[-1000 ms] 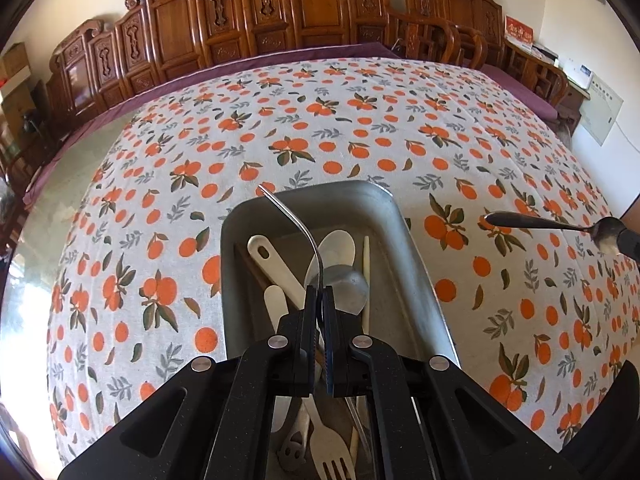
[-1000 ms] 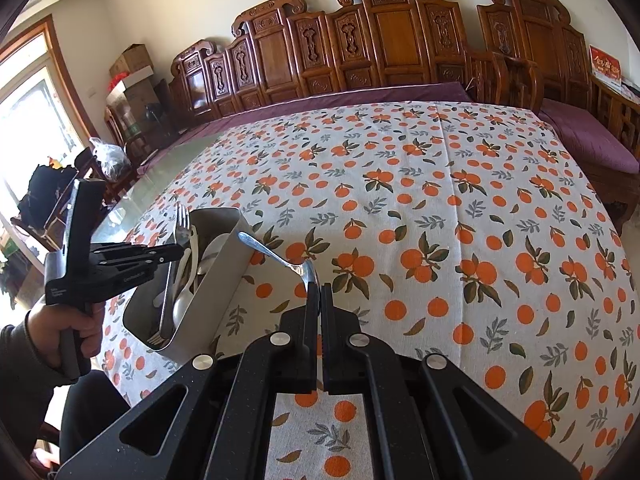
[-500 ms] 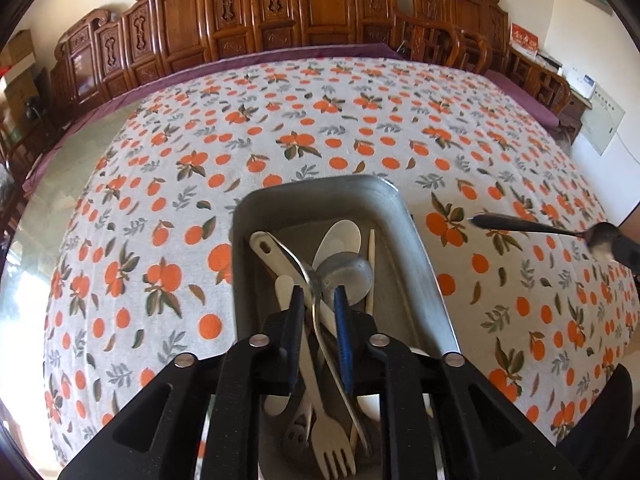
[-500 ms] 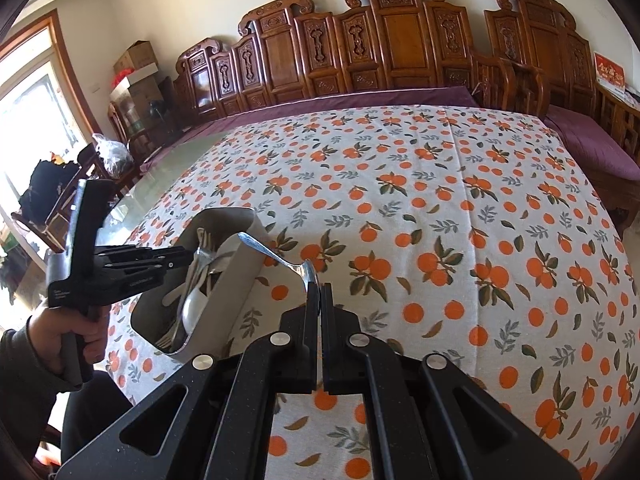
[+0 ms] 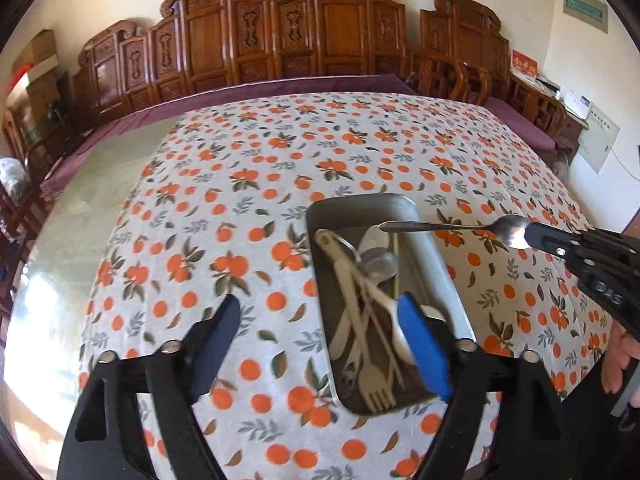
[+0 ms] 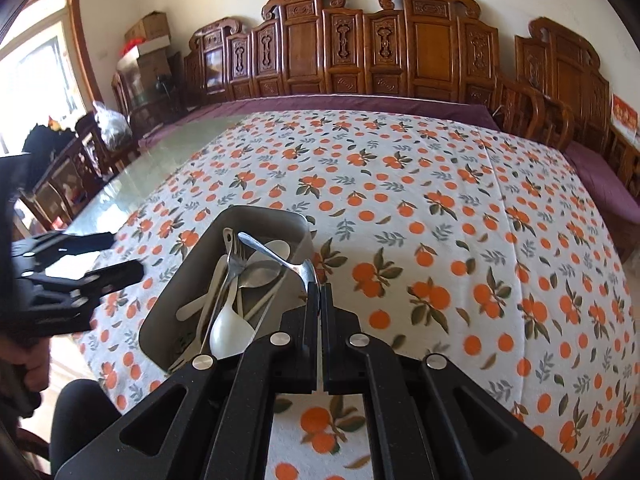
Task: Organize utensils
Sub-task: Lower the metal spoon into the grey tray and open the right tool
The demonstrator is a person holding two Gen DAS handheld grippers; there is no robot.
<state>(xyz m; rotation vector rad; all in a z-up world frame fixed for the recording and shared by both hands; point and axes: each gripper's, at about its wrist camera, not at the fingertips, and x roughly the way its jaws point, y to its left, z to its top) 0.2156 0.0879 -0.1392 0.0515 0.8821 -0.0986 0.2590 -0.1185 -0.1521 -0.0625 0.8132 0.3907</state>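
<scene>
A grey metal tray [image 5: 436, 248] [image 6: 188, 264] sits on the orange-print tablecloth and holds several utensils, among them white plastic spoons, a fork [image 5: 374, 388] and a metal spoon. My left gripper [image 5: 318, 302] [image 6: 120, 254] hovers near the tray's near left side. Its jaws are opening wide and nothing is between them. My right gripper [image 6: 320, 292] [image 5: 536, 236] is shut on the bowl end of a metal spoon [image 6: 268, 250] [image 5: 440, 227]. That spoon's handle reaches out over the tray's far end.
The tablecloth [image 6: 440, 220] stretches flat to the right and beyond the tray. Bare glass tabletop [image 5: 92, 184] lies to the left. Carved wooden chairs [image 5: 320, 40] line the far side. A person's hand [image 5: 620, 360] grips the right tool.
The left gripper let its metal spoon drop into the tray, opened wide and drew back to the left. The right gripper carried its spoon leftward until the handle hangs over the tray.
</scene>
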